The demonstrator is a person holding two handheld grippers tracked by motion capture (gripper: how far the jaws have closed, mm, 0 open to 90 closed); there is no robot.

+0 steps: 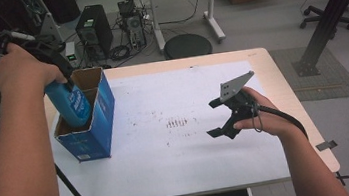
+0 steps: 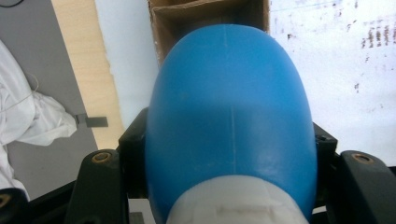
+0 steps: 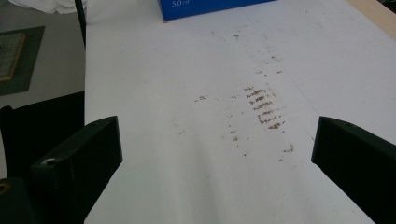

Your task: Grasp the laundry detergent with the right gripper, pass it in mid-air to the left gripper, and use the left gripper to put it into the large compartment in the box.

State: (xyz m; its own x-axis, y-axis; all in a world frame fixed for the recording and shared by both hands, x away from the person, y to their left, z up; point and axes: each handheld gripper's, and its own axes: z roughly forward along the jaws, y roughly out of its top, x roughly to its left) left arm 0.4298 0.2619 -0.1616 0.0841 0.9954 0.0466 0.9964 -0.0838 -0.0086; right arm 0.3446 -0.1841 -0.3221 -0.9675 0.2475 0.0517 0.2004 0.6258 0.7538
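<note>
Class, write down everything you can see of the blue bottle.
The blue bottle looks like smooth, glossy plastic, with a white cap and a label with white print. It stands roughly upright, cap end up, its lower part inside an open blue cardboard box at the table's left. The left gripper is shut on it near the cap, one black jaw on each side.

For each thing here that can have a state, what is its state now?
Blue bottle: held cap-up, lower part inside the box.
Box: upright on the sheet, top open.
Left gripper: shut on the bottle.
Right gripper: open, empty, above the sheet.
White sheet: flat, stained with brown marks.
</note>
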